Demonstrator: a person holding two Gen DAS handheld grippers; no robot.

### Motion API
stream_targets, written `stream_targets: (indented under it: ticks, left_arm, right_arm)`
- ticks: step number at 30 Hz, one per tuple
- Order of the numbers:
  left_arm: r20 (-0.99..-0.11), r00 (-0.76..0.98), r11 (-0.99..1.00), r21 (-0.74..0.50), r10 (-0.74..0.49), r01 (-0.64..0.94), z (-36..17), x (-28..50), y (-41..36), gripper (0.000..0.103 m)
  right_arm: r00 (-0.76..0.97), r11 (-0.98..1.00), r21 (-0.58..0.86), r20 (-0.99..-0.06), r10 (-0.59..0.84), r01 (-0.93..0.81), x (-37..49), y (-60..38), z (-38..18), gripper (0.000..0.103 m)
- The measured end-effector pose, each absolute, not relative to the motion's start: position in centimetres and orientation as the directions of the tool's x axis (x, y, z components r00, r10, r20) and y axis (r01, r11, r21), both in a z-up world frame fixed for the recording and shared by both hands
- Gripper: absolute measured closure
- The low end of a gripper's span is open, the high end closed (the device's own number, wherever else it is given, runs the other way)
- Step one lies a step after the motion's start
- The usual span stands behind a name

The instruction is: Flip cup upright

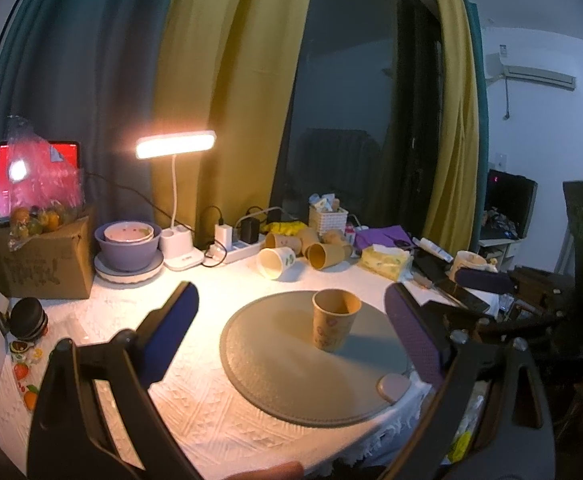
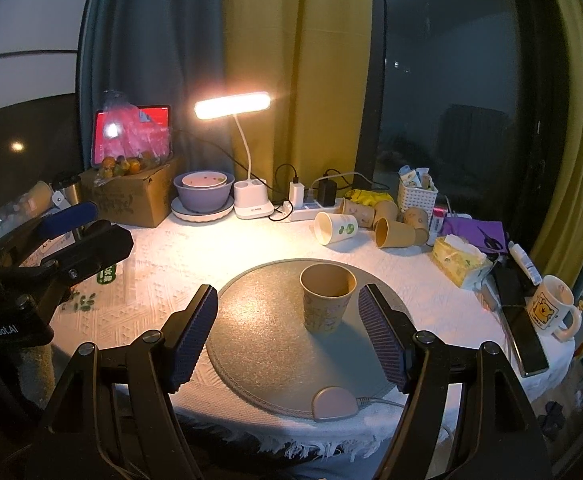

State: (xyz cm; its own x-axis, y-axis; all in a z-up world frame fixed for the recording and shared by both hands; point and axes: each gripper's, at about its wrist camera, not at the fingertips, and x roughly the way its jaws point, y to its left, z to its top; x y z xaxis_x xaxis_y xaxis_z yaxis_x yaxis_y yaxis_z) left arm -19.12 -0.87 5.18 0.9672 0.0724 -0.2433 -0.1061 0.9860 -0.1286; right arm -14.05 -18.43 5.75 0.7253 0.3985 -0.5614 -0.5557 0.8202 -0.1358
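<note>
A tan paper cup (image 1: pixel 334 319) (image 2: pixel 326 297) stands upright, mouth up, on the round grey mat (image 1: pixel 287 360) (image 2: pixel 267 344). My right gripper (image 2: pixel 289 304) is open, its pads either side of the cup's near side, not touching; the cup sits closer to the right pad (image 2: pixel 379 332). My left gripper (image 1: pixel 291 308) is open and empty, above the mat's near edge, the cup between and beyond its fingers. The left gripper also shows at the left of the right wrist view (image 2: pixel 51 236).
Several paper cups (image 2: pixel 371 220) (image 1: pixel 303 252) lie on their sides at the back. A lit desk lamp (image 2: pixel 233 106), stacked bowls (image 2: pixel 203 192), cardboard box (image 2: pixel 131 196), power strip (image 2: pixel 311 208), tissue pack (image 2: pixel 457 258), mug (image 2: pixel 549 308) and phone (image 2: pixel 525 338) surround the mat.
</note>
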Motion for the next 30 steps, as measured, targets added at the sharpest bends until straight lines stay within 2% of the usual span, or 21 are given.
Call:
stream_targets:
  ticks: [30]
  left_arm:
    - [-0.24,0.969,0.987,-0.126,0.064,-0.096,5.24,-19.23,-1.56,0.008]
  right_arm:
    - [0.725,0.821,-0.135,-0.562,0.397,-0.554,-14.12,-18.35,5.71,0.027]
